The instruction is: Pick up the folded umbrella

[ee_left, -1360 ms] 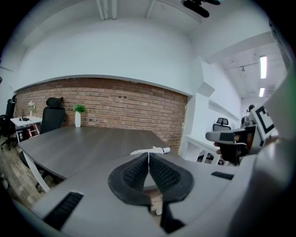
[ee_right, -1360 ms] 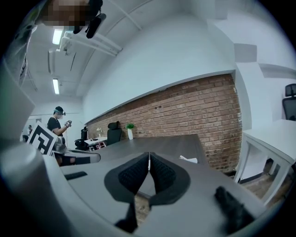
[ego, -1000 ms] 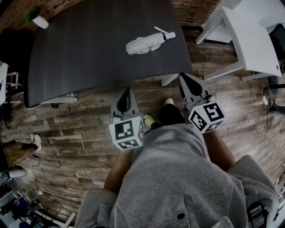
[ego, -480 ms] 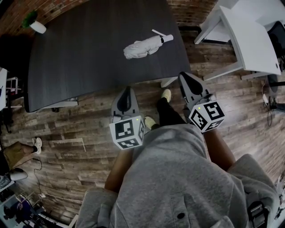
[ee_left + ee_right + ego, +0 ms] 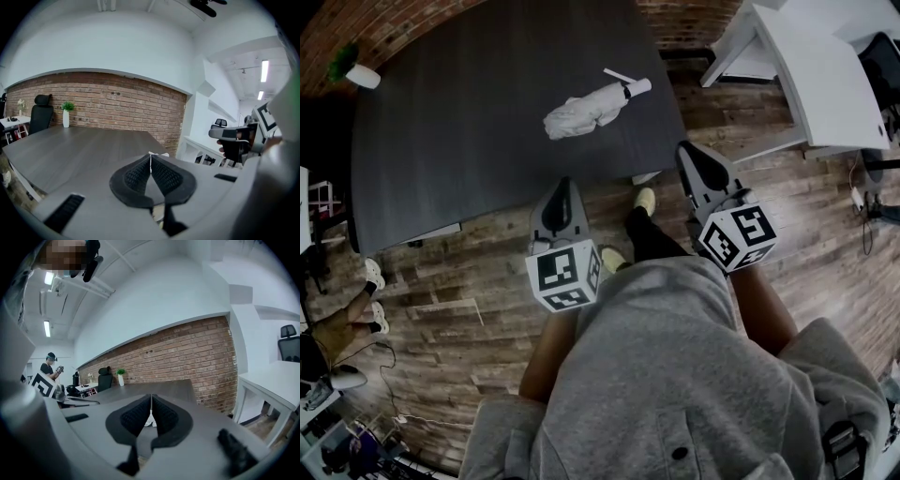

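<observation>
both claws are seen pressed fully together with nothing between the pads, the left gripper in its own view and the right gripper in its own. only the head view shows where they are held: low in front of the person's grey top, over the wooden floor, short of the near edge of the dark table. only the gripper views show the brick wall behind the table, a black office chair and another person (far off, at the left of the right gripper view). the folded umbrella lies on the table by its near right corner, well apart from both grippers. it is white and loosely bundled, with a dark band near its handle end. past the closed tips only a white scrap of it is seen. a small plant in a white pot stands at the far left corner, and a white desk to the right. the person's shoes and the table edge lie between grippers and umbrella.
</observation>
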Tool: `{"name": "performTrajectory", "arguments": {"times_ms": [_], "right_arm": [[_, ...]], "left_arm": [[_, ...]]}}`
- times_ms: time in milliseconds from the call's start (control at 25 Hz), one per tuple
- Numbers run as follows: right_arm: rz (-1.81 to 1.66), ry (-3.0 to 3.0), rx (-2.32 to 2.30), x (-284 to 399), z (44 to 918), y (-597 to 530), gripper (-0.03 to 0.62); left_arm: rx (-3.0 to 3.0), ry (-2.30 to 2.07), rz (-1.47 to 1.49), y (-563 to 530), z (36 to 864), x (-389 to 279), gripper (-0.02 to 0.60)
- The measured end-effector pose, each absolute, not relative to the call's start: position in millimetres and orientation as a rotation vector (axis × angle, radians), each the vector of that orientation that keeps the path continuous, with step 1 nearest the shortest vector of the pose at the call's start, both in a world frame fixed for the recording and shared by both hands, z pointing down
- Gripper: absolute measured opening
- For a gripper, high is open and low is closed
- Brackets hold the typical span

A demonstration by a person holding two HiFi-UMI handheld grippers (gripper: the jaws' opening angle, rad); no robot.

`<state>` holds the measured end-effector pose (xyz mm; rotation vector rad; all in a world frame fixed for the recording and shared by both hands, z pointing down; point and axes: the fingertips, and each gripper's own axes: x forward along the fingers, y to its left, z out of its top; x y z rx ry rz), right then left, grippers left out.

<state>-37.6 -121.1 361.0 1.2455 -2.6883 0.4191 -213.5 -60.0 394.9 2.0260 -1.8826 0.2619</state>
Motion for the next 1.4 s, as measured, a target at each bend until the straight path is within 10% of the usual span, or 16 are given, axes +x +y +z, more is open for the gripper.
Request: {"name": "performTrajectory", "arguments": {"times_ms": [1400], "right_arm": [[0.475,-2.688,1.197,-34,376,-283,0.025]], "left_arm": [[1.996,-1.840,0.384,-219,416,-204,0.016]]}}
